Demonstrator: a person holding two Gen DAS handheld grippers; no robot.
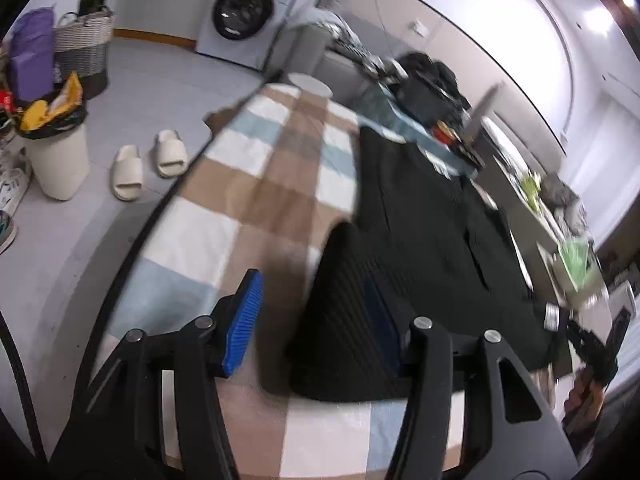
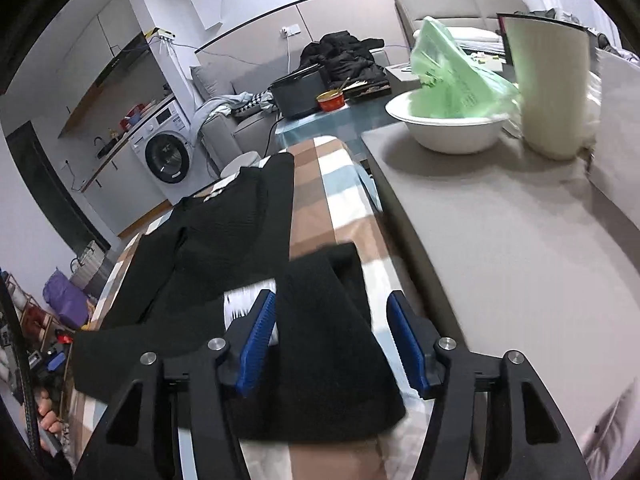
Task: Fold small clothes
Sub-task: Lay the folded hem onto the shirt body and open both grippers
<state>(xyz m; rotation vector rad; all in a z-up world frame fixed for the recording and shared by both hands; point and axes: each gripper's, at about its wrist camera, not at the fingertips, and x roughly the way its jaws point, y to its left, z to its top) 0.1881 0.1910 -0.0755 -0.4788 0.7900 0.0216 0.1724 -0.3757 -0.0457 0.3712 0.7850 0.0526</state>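
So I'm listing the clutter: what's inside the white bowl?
A crumpled green plastic bag sticks out of the white bowl. Anything beneath the bag is covered.

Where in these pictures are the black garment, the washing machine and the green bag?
black garment (image 2: 224, 240): right wrist view, on its flat middle.
washing machine (image 1: 242, 10): left wrist view, on its round door.
green bag (image 2: 448, 76): right wrist view, on its crumpled side.

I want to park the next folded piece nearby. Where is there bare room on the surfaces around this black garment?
The checked cloth lies bare between the black garment and the floor-side edge. The grey surface is free from the white bowl down to the right gripper. The far end by the black box is crowded.
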